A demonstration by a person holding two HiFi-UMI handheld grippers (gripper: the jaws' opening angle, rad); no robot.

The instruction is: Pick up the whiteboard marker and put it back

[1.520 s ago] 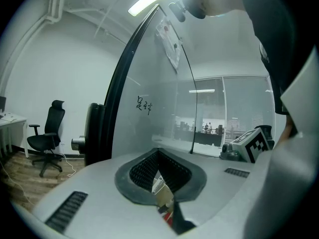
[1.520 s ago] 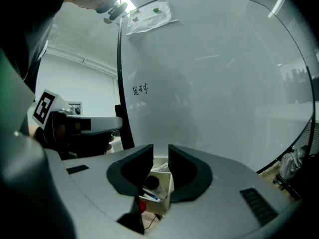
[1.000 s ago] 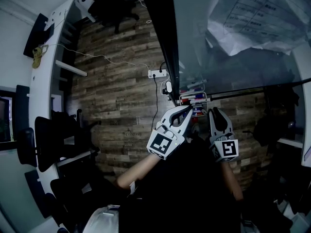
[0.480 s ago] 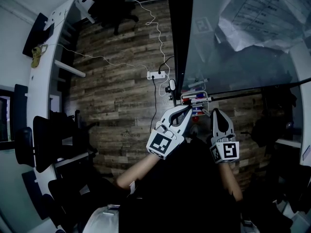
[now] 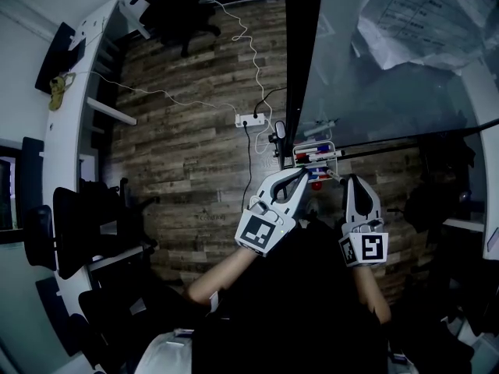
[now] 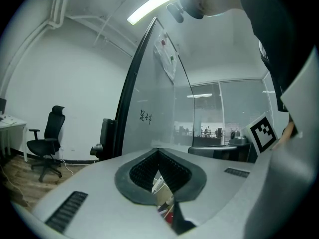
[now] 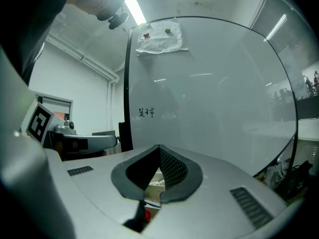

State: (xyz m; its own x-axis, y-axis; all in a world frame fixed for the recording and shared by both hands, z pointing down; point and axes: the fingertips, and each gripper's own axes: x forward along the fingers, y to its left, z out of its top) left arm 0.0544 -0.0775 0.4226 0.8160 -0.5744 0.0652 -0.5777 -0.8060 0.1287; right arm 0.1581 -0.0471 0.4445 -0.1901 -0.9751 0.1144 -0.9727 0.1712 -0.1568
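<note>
ITEM: whiteboard markers (image 5: 310, 151). Several, w/ red, blue & dark parts, lying roughly level in a small white marker holder (image 5: 330, 156) fixed at the lower edge of the whiteboard (image 5: 374, 84).

LOC. vs grippers: in the head view the holder sits just ahead of both gripper tips, roughly between them. Left gripper (image 5: 300, 174) has its tip just beside the holder's lower-left corner. Right gripper (image 5: 352, 179) has its tip near the holder's lower-right side. Contact w/ holder or markers can't be told.

LEFT GRIPPER: jaws pressed together at the tips (image 6: 158, 152). Pads bow apart below, and the markers (image 6: 162, 190) show thru that gap, beyond the jaws.

RIGHT GRIPPER: jaws pressed together at the tips (image 7: 159, 147). White holder & markers (image 7: 153, 180) show thru the gap under the tips. Whether a marker is pinched can't be told, since the detail is too small & dark.

SURROUNDINGS:
- paper sheet (image 5: 421, 22) stuck high on the board
- small handwritten mark (image 7: 146, 112) on the board
- wood-plank floor (image 5: 195, 170)
- white power strip (image 5: 248, 120) on the floor nr the board's foot, w/ a cable trailing away
- black office chair (image 5: 183, 6) well apart, at the far end
</note>
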